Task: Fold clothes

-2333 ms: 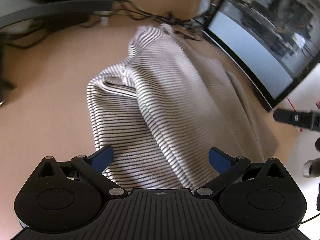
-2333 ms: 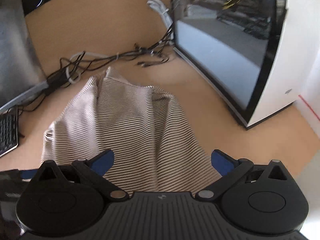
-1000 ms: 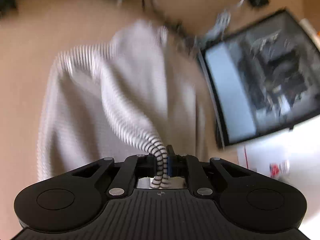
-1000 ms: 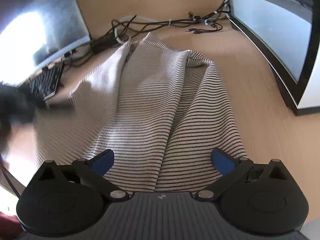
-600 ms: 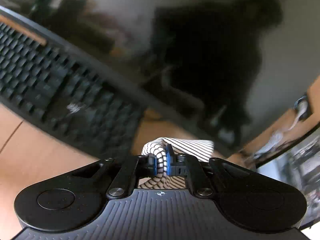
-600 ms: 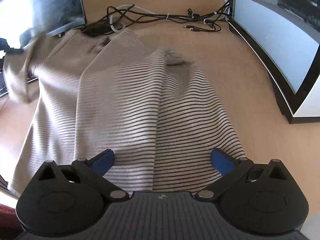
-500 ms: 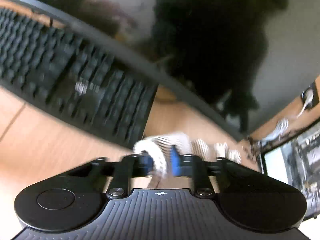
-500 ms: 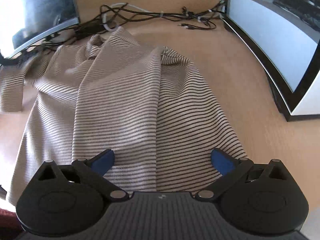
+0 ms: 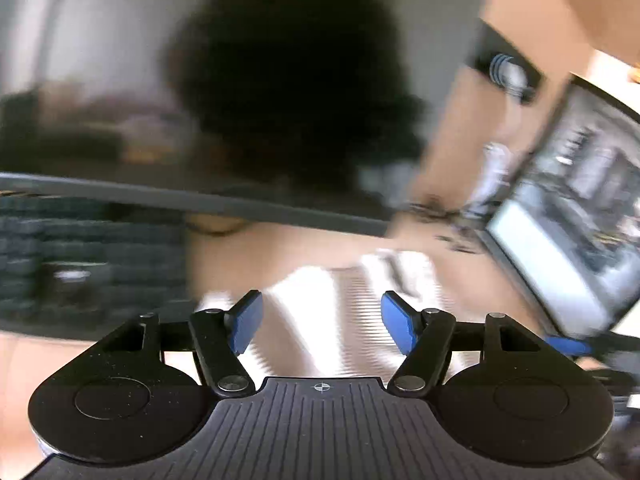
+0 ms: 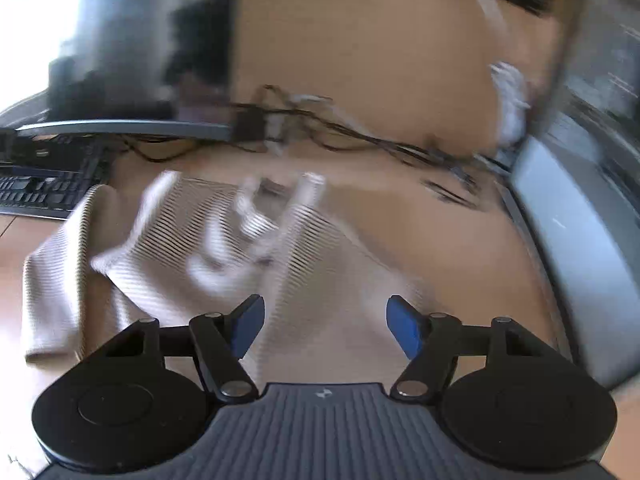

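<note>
A beige shirt with thin dark stripes (image 10: 192,248) lies spread on the wooden desk (image 10: 440,240), one sleeve stretched toward the keyboard at left. It also shows, blurred, in the left wrist view (image 9: 340,300). My left gripper (image 9: 320,322) is open and empty above the shirt's near-left part. My right gripper (image 10: 324,326) is open and empty above the shirt's near edge. Both views are motion-blurred.
A black keyboard (image 9: 80,264) and a dark monitor (image 9: 240,80) stand at the left. A computer case with a glass side (image 10: 580,260) stands at the right. Tangled cables (image 10: 340,132) run along the back of the desk.
My left gripper pulled the sleeve out toward the keyboard, then opened and let it go. The right gripper stayed open and tilted up, jaws slightly narrower. The shirt now lies wider.
</note>
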The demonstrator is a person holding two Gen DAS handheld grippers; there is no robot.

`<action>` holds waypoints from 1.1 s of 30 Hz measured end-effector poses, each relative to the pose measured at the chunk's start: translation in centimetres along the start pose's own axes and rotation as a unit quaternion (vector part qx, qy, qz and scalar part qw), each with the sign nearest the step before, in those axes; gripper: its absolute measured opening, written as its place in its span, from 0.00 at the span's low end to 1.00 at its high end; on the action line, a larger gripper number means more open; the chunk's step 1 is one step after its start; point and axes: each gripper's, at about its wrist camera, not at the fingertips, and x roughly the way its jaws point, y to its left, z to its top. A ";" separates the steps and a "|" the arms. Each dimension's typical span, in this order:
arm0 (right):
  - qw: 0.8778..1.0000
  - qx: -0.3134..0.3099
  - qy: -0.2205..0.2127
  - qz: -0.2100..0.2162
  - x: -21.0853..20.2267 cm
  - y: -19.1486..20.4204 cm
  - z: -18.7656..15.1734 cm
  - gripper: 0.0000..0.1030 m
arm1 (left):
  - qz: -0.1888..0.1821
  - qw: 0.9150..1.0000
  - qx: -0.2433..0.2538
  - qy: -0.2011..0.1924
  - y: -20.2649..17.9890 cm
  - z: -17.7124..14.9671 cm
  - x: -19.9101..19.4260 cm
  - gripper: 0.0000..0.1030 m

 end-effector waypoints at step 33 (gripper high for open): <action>0.989 -0.123 -0.047 0.069 11.5 -9.4 6.1 0.40 | -0.025 0.992 -0.006 0.122 -4.6 -2.7 8.4 0.78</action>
